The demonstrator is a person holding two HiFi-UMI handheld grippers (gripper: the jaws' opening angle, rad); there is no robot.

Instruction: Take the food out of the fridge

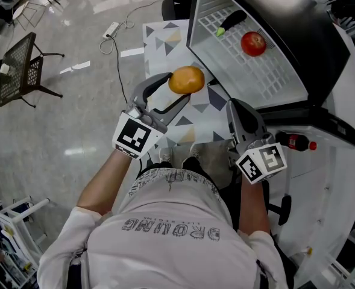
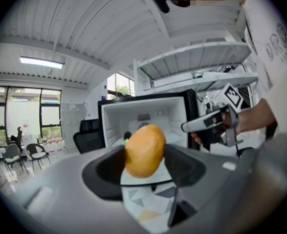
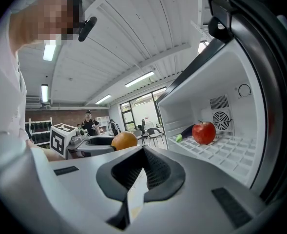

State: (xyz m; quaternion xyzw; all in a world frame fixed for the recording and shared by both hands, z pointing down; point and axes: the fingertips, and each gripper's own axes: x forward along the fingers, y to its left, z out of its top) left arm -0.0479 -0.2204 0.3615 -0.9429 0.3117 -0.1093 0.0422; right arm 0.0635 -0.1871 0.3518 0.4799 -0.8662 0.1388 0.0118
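A lab-type test hall is indicated: polished floor [image 1: 75, 131], power strip [image 1: 111, 29] with loose cable [image 1: 118, 71], white racks [image 2: 201, 62], strip lights [image 2: 41, 62], large windows [image 2: 26, 118] noted.

Orange [image 1: 186, 80] is out! Round, smooth and bright, it sits clamped between the fingers of the left gripper [image 1: 178, 90], up in the air just outside the open fridge [image 1: 207, 5]. Inside, a shiny red apple [image 1: 253, 43] stands on the white wire shelf [image 1: 258, 77] toward its back edge. A dark eggplant [image 1: 231, 22] with a green end lies just beside it.
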